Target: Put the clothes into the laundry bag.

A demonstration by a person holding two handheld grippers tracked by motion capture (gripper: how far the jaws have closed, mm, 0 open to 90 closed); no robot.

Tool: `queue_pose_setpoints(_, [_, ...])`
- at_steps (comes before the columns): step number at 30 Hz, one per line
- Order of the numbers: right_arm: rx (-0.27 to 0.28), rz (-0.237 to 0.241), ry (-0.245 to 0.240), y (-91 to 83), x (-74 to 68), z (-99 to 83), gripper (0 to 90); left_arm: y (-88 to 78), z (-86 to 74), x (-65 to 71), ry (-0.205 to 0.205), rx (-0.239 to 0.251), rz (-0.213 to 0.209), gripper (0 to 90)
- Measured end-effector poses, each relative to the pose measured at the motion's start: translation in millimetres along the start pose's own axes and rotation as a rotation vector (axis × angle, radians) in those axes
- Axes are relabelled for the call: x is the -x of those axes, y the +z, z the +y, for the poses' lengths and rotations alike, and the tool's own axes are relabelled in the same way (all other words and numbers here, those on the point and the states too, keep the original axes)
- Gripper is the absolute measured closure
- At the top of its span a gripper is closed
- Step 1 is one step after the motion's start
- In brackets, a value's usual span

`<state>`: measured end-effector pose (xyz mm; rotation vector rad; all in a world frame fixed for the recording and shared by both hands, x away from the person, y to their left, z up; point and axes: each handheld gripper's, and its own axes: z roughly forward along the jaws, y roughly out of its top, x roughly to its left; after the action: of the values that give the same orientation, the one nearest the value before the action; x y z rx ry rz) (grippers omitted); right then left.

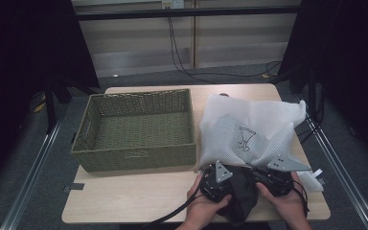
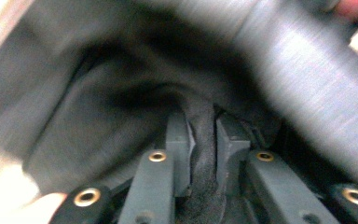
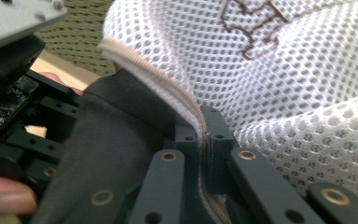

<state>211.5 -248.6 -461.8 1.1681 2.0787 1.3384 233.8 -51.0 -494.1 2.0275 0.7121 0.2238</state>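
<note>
Light wooden table (image 1: pixel 139 201) with rounded corners. Lying directly on it: at left, woven olive-green basket (image 1: pixel 136 129), rectangular, open-topped; at right, just beside the basket, white mesh laundry bag (image 1: pixel 249 132) with dark stitched motif, spread flat; at near edge, dark grey garment (image 1: pixel 242 194), touching the bag's front.

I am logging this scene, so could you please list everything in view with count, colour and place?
basket: one, olive green woven, left half of table.
mesh bag: one, white, right of basket, zipped edge pinched in right gripper.
dark cloth: one, dark grey, at front edge by bag's opening, fold pinched in left gripper.
table: one, light wood.
left gripper: one, black, shut on cloth.
right gripper: one, black, shut on bag's edge.
hands: two, at bottom edge.
</note>
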Motion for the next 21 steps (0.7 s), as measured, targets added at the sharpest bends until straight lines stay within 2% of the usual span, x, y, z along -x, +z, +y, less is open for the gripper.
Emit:
queue_pose_setpoints(1, [0.002, 0.000, -0.014, 0.3, -1.7, 0.9, 87.3, -0.5, 3.2, 3.1, -0.011, 0.035, 0.004, 80.0])
queue_pose_setpoints(4, [0.043, -0.011, -0.027, -5.6, -7.0, 4.7, 87.4, -5.3, 15.8, 9.4, 0.011, 0.132, 0.021, 80.9])
queue_pose_setpoints(7, [0.116, -0.001, -0.032, -19.1, -9.6, 10.9, 87.1, -10.1, 29.9, 5.0, -0.019, 0.203, 0.051, 81.2])
queue_pose_setpoints(8, [0.128, 0.001, -0.038, -22.1, -10.1, 11.4, 86.7, -9.6, 33.5, 0.5, -0.035, 0.206, 0.069, 81.2])
queue_pose_setpoints(9, [0.121, 0.013, -0.044, -23.4, -9.9, 10.6, 86.3, -6.5, 35.6, -6.3, -0.072, 0.202, 0.068, 81.1])
queue_pose_setpoints(11, [0.083, 0.024, -0.052, -22.0, -7.3, 4.9, 86.7, 5.6, 31.9, -19.0, -0.171, 0.185, 0.091, 81.0])
queue_pose_setpoints(12, [0.063, 0.030, -0.047, -19.9, -5.1, 1.3, 86.9, 12.1, 27.3, -23.4, -0.186, 0.171, 0.107, 80.9])
queue_pose_setpoints(13, [0.039, 0.032, -0.035, -17.6, -2.6, -1.9, 87.1, 19.3, 22.0, -27.0, -0.180, 0.143, 0.119, 80.7])
queue_pose_setpoints(14, [0.009, 0.019, -0.021, -14.8, 0.8, -5.2, 87.3, 22.3, 18.4, -29.3, -0.191, 0.132, 0.118, 79.8])
queue_pose_setpoints(16, [-0.024, -0.002, -0.002, -11.4, 5.6, -8.4, 87.2, 21.9, 15.7, -31.5, -0.194, 0.123, 0.082, 76.3])
queue_pose_setpoints(17, [-0.034, -0.018, 0.010, -9.7, 7.7, -9.6, 87.2, 19.1, 15.9, -32.0, -0.179, 0.108, 0.048, 70.9])
queue_pose_setpoints(18, [-0.044, -0.030, 0.006, -8.6, 10.2, -10.6, 87.2, 14.0, 15.9, -32.1, -0.153, 0.093, -0.001, 64.6])
queue_pose_setpoints(19, [-0.054, -0.049, 0.010, -7.3, 11.9, -11.2, 87.1, 9.3, 14.9, -32.0, -0.126, 0.087, -0.026, 54.3])
queue_pose_setpoints(21, [-0.061, -0.065, 0.013, -6.1, 15.3, -11.8, 87.1, -7.5, 8.2, -33.1, -0.059, 0.096, -0.067, 42.7])
